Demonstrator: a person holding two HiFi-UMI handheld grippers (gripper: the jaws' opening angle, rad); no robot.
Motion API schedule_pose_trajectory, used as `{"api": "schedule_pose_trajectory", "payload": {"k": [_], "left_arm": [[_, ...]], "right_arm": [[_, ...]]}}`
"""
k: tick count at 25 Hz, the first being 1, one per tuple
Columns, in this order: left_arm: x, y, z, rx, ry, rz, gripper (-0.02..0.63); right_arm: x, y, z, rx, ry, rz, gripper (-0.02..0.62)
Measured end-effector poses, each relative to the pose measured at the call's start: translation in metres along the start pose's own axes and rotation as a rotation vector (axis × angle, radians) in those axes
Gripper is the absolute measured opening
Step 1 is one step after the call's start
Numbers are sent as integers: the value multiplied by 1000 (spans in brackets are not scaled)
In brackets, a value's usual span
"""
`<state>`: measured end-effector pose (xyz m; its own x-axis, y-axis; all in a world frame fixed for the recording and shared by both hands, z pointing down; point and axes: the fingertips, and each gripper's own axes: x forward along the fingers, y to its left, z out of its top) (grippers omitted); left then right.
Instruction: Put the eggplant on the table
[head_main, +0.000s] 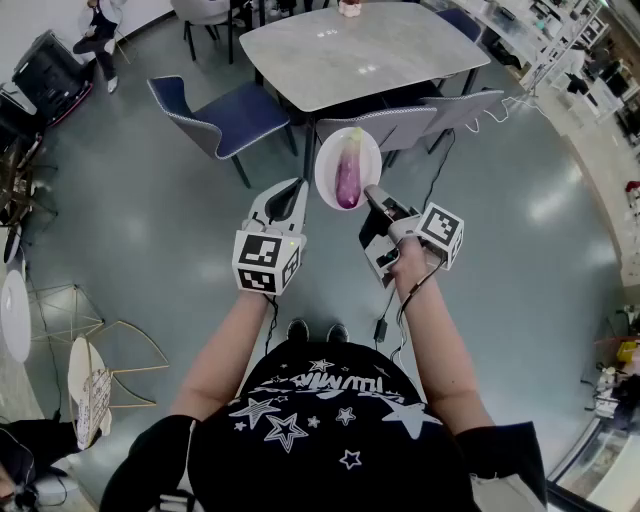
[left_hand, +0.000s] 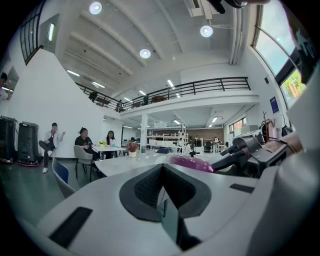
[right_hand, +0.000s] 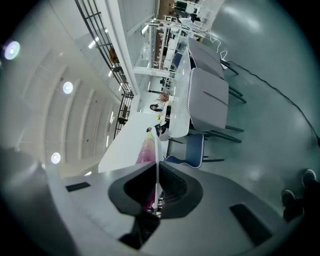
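The right gripper (head_main: 370, 192) pinches the round white plate (head_main: 328, 176) by its rim; a purple eggplant (head_main: 347, 170) lies on it beyond the fingertips (left gripper (head_main: 296, 187) closed, empty).

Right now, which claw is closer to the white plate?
Right. The right claw pinches the plate by its rim; the left claw sits just beside the plate, apart from it.
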<state>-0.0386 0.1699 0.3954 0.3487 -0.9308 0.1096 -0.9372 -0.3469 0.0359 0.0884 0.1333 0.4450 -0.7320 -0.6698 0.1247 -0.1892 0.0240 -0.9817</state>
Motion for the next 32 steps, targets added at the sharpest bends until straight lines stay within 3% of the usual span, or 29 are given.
{"api": "schedule_pose_trajectory", "payload": {"k": [32], "left_arm": [[5, 0, 1, -35, -17, -29, 8]], "right_arm": [[-4, 7, -1, -31, -18, 1, 18]]}}
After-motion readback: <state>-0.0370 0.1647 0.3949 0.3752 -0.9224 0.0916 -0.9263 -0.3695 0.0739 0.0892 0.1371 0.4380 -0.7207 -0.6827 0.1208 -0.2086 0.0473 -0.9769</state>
